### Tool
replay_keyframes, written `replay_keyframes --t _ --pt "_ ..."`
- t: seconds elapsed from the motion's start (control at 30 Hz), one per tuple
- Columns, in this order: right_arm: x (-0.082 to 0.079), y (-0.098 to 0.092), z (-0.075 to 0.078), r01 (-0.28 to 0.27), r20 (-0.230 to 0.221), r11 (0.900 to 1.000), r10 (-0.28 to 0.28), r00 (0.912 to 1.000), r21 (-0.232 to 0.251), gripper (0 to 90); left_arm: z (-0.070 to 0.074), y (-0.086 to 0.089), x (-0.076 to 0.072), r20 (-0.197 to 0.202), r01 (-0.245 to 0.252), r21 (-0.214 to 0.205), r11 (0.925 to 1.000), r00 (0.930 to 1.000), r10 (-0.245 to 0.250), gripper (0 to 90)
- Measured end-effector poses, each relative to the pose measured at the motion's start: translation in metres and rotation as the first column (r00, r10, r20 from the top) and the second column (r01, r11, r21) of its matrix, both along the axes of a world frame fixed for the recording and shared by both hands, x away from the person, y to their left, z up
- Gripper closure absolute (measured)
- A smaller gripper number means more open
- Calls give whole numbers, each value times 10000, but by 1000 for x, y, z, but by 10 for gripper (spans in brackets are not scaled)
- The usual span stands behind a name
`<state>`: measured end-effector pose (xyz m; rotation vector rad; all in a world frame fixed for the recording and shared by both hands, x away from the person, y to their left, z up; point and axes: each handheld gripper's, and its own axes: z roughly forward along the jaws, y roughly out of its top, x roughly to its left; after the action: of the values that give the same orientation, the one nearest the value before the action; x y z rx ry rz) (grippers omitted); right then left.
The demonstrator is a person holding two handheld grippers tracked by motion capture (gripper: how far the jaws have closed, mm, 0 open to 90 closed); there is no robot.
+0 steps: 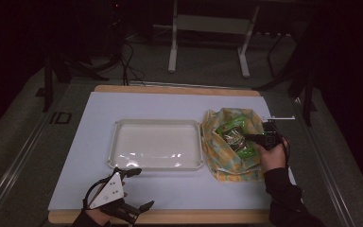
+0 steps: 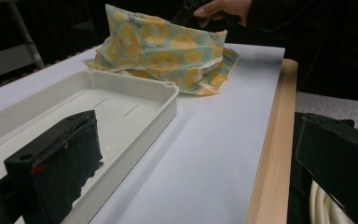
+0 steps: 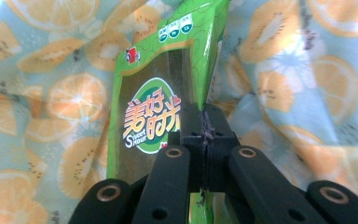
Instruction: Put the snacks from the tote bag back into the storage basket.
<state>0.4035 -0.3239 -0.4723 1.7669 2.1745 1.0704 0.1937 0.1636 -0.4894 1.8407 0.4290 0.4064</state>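
White-covered wooden worktop (image 1: 170,101), one empty white plastic tray (image 1: 123,142). Right tongs (image 3: 204,128) level over one orange-print fabric bag (image 1: 220,161), clamped on one green snack packet (image 3: 161,93) inside. Left tongs (image 1: 137,189) wide, low at near edge.

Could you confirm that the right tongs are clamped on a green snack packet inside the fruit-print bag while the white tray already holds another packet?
Not quite: the white tray is empty, as the high view shows. The rest holds: the right tongs are clamped on the green snack packet inside the fruit-print bag.
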Motion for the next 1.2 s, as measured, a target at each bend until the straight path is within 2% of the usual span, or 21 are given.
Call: replay_keyframes --t 0.3,0.73,0.9,1.2 --pt "-9 -17 12 366 337 9976 -386 9987 596 889 0 -1 0 42 6 -9 10000 10000 -6 4" --pt "-18 -32 23 847 632 9911 -915 9938 1026 889 0 -1 0 98 14 4 10000 10000 -14 4" --pt "-22 -41 30 1037 783 9843 -1157 9902 1430 889 0 -1 0 100 19 5 10000 9999 -19 4" --pt "-29 -51 40 1231 913 9771 -1404 9859 1734 889 0 -2 0 104 18 -19 10000 9999 -17 4"
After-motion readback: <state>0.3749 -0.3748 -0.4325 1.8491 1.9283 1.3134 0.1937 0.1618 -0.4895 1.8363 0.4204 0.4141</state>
